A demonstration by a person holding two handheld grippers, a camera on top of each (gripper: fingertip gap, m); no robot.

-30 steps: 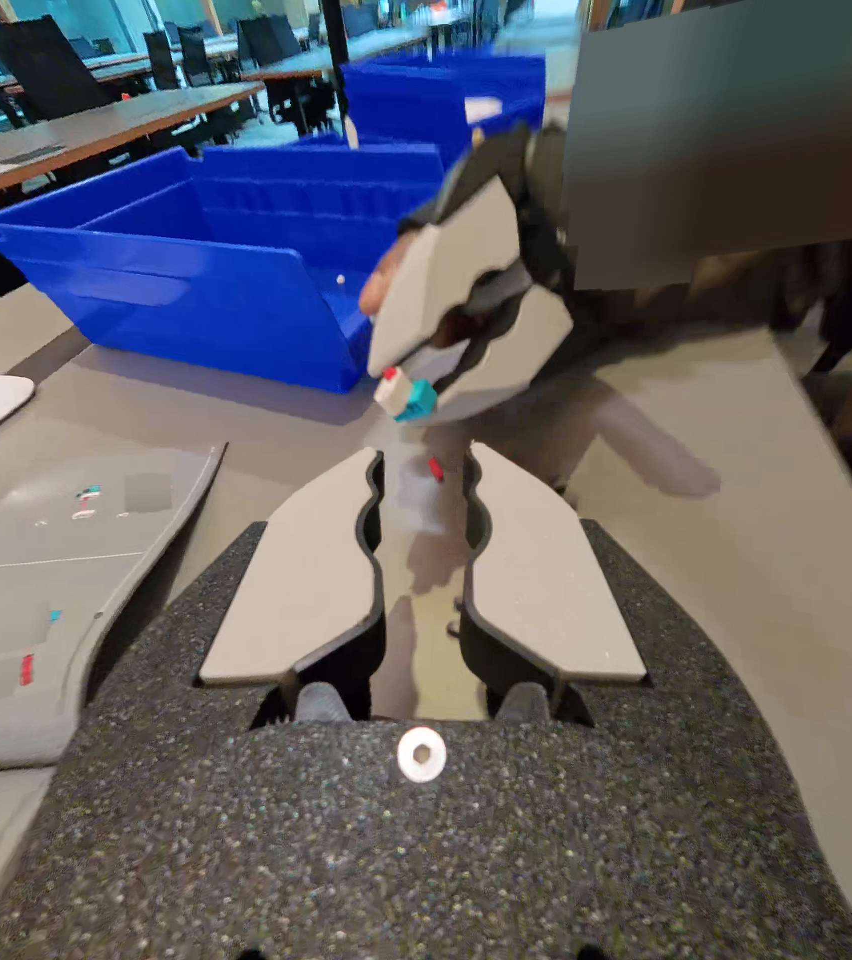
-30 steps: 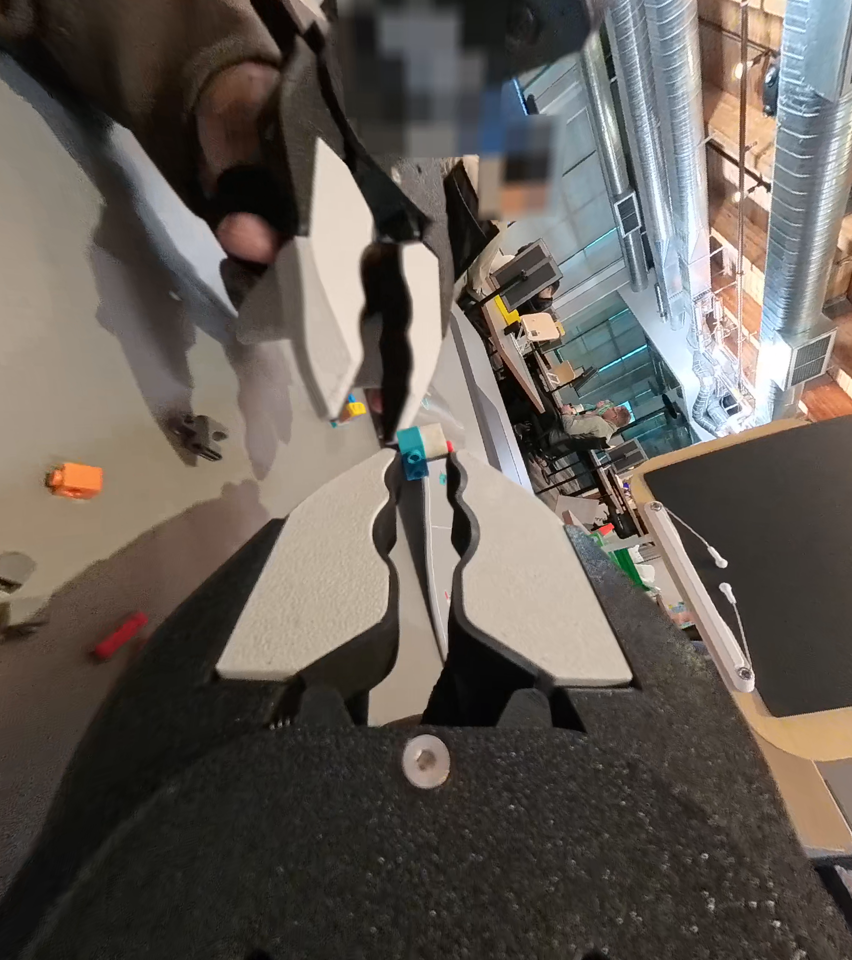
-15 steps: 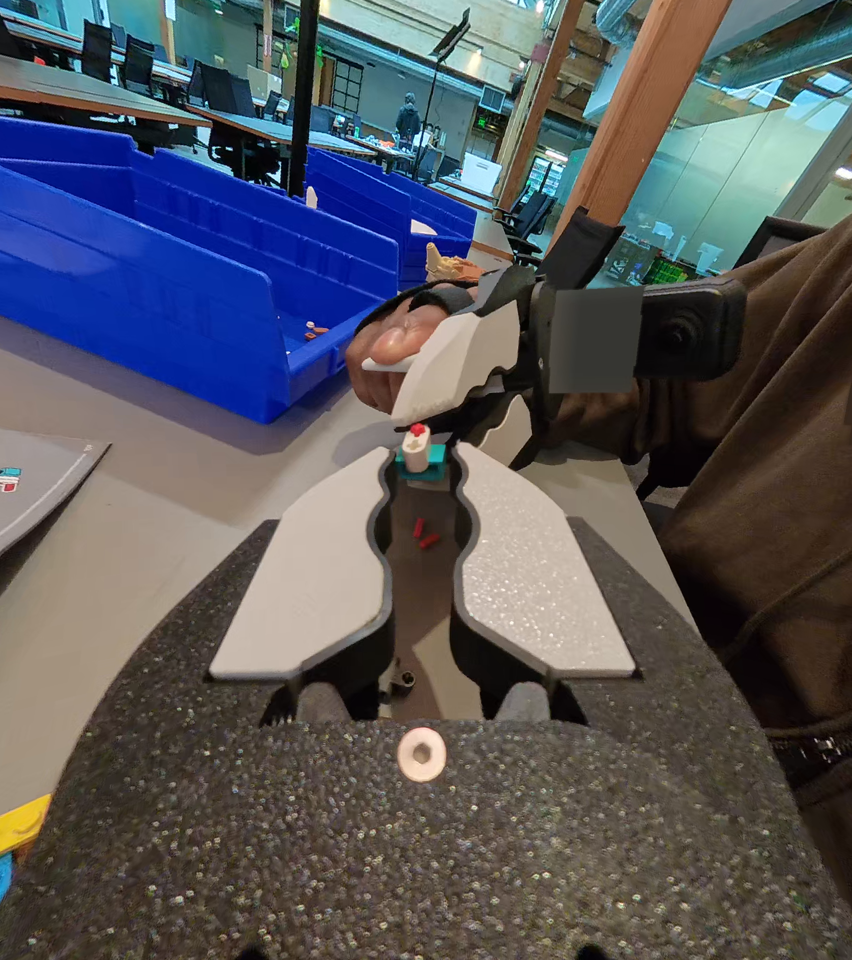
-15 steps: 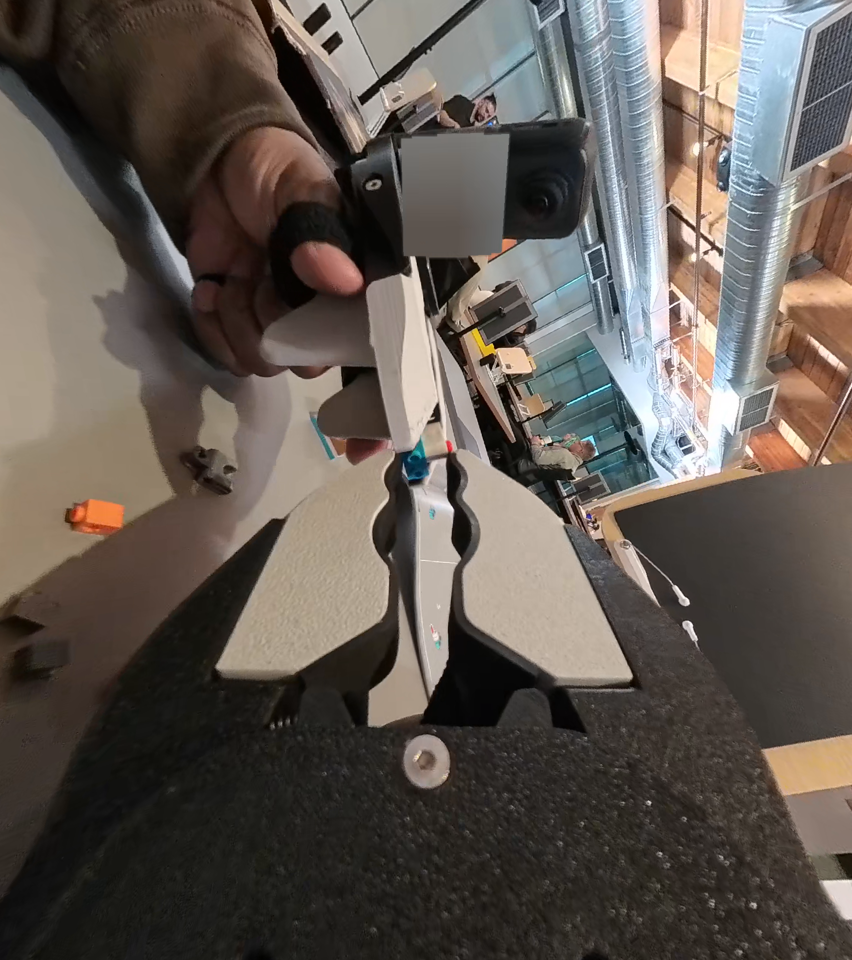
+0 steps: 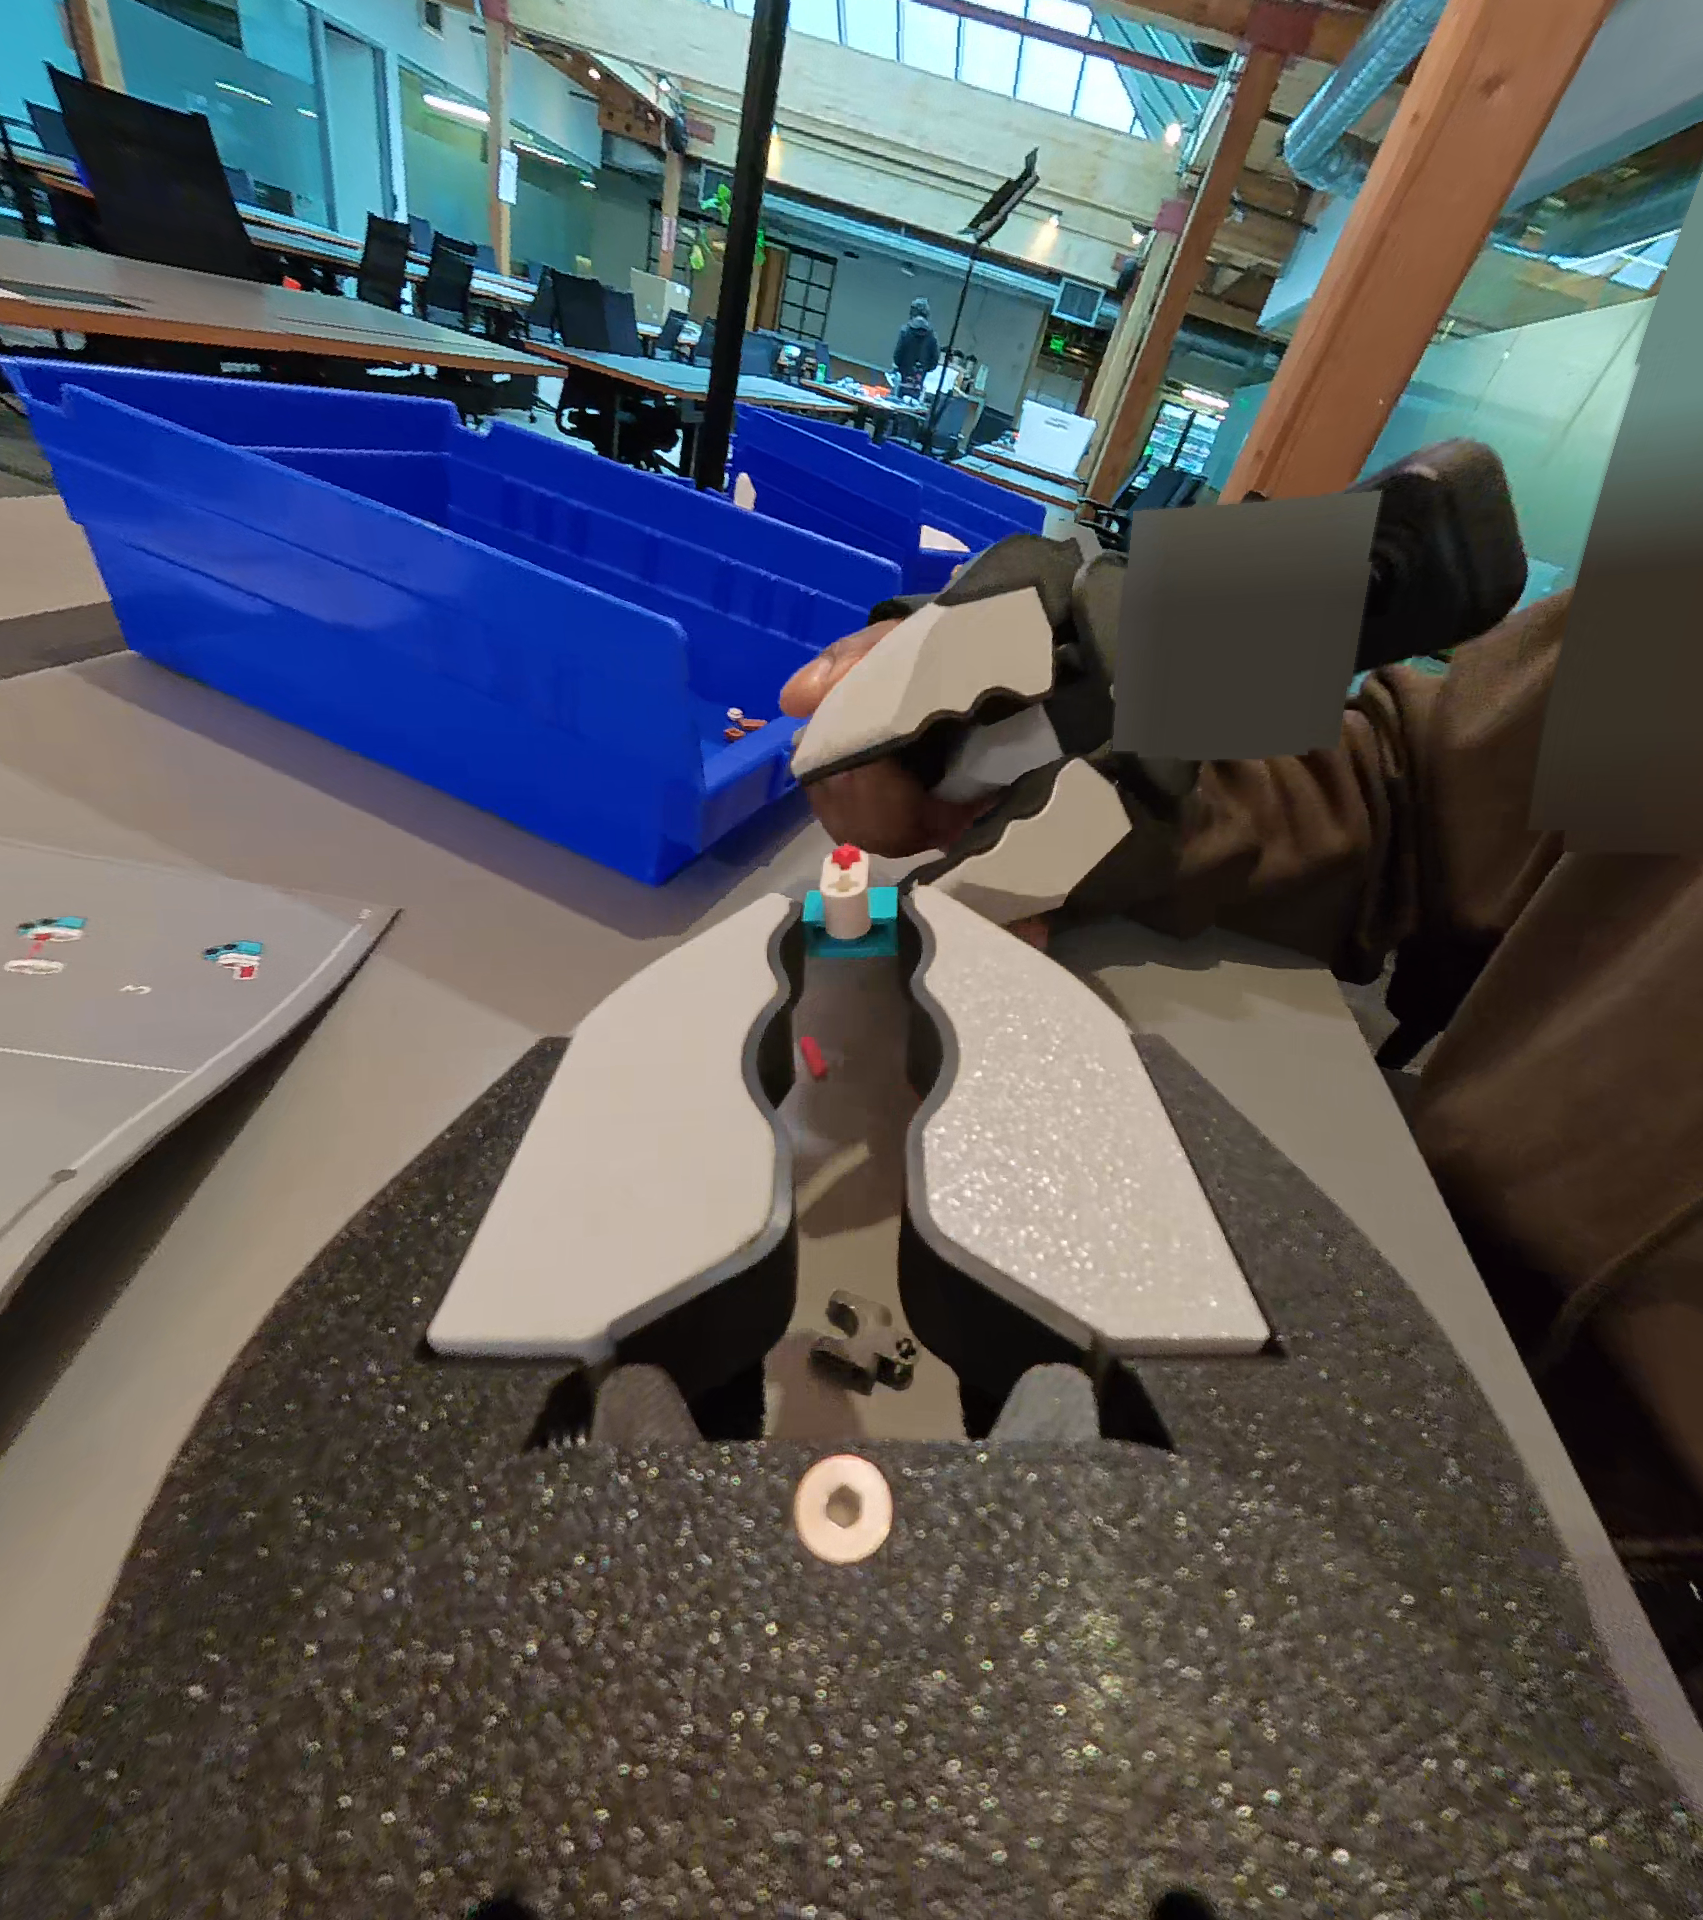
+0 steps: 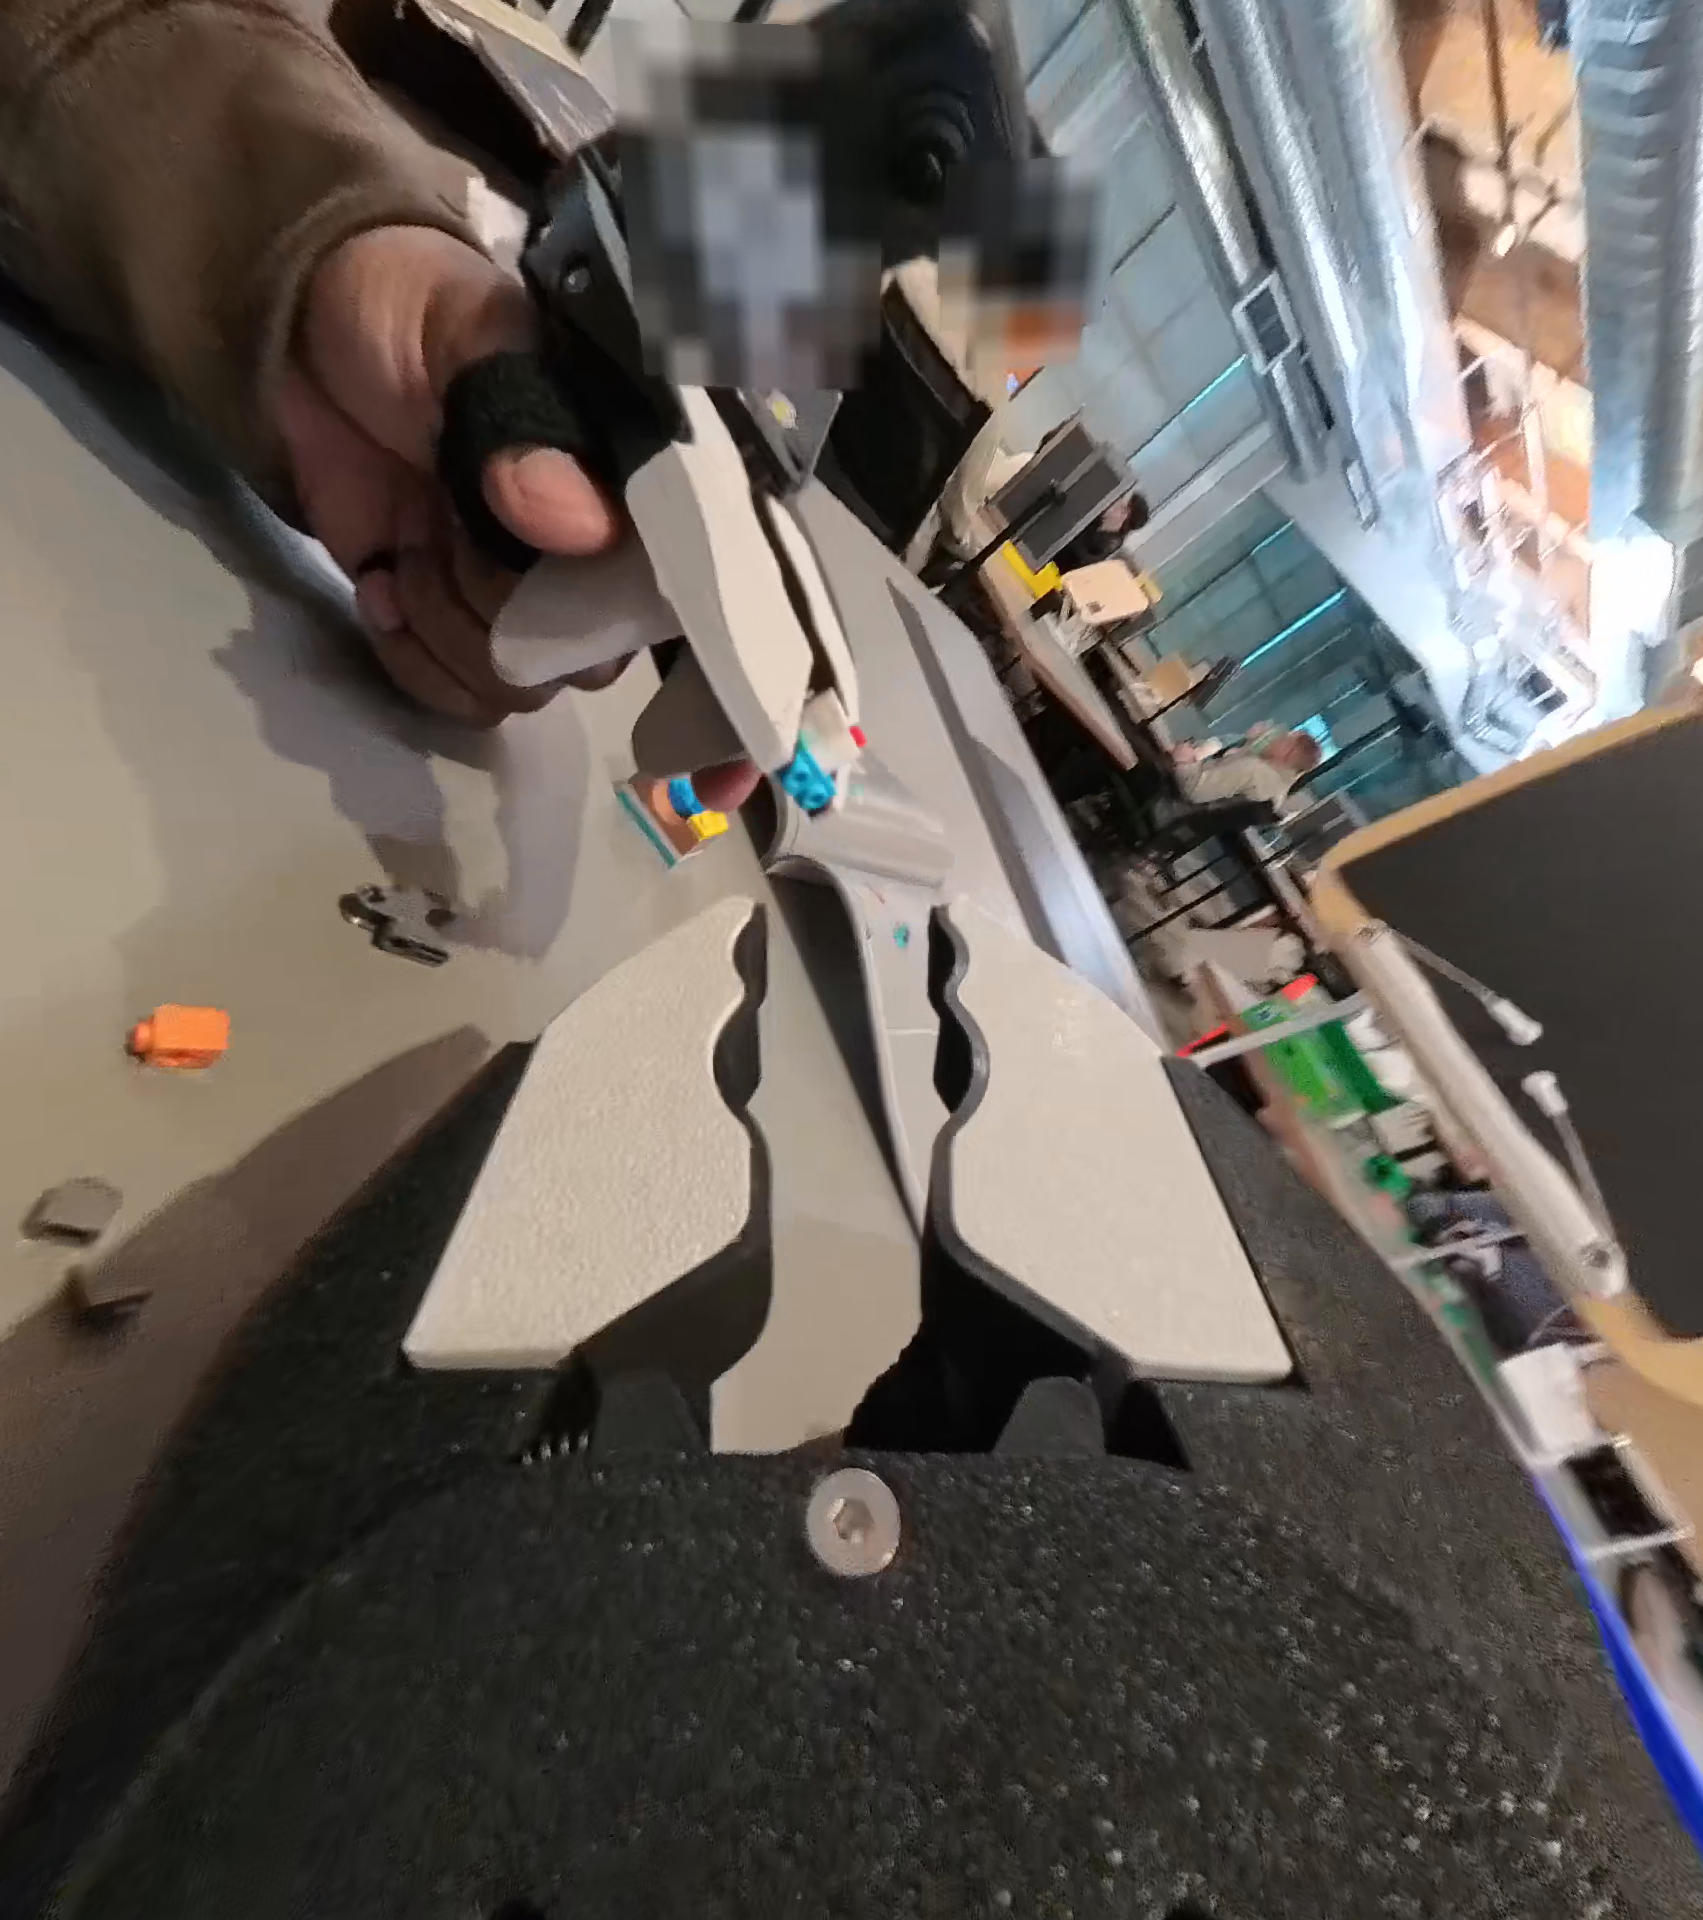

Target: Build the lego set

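A small lego assembly, a teal brick with a white cylinder and a red tip, is pinched between the fingertips of my left gripper, above the grey table. My right gripper hovers just behind and above the assembly, jaws apart, with a hand around it. In the right wrist view my right gripper is open and empty. Beyond it, my left gripper holds the assembly.
Blue bins stand at the back left. An instruction booklet lies at the left. A loose red piece and a dark grey piece lie under my left gripper. An orange brick and grey pieces lie nearby. Both grippers' tips are close together, under 4 cm apart. My right tips are roughly 10 centimeters from the loose red piece.
The right gripper carried the assembly to the left gripper, which shut on it. The right gripper then let go, opened and drew back.
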